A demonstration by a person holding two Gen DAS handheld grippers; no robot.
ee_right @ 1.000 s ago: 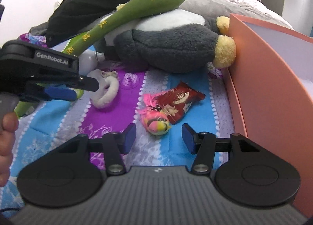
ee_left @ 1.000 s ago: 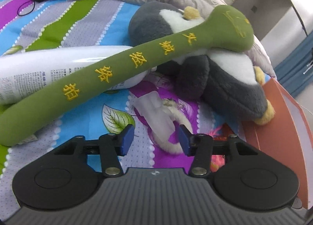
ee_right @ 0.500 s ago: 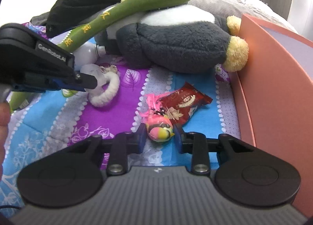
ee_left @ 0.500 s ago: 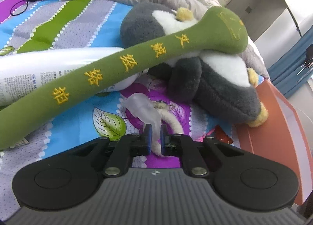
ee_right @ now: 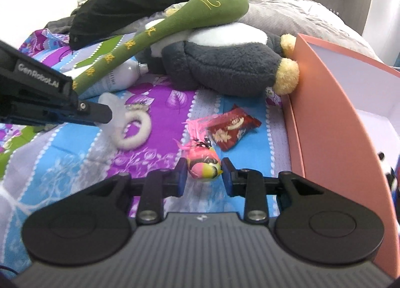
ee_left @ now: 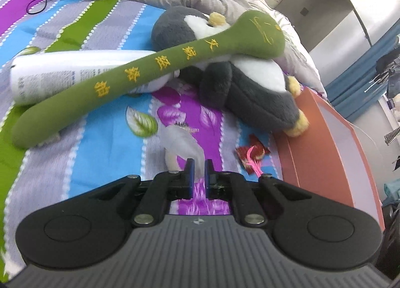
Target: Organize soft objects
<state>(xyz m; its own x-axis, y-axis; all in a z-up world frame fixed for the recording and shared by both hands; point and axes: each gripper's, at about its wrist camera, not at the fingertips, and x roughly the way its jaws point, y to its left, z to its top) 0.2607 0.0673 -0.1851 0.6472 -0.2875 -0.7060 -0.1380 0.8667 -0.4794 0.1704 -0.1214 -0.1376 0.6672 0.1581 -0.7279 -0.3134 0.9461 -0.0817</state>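
On the bedspread [ee_right: 160, 160], right gripper [ee_right: 204, 174] clamping pink toy [ee_right: 203, 163], left gripper [ee_left: 198, 175] pinching fluffy ring [ee_right: 135, 130]

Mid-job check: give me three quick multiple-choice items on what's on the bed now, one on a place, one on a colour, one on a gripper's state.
1. The long green plush rests on:
A. the orange box
B. the penguin plush
C. the black clothes

2. The snack packet is:
A. red
B. blue
C. yellow

3. The right gripper is:
A. wide open, empty
B. shut on the pink toy
C. shut on the packet

B: its head lies across the penguin plush.
A: the wrapper is red.
B: the pink toy sits pinched between its pads.
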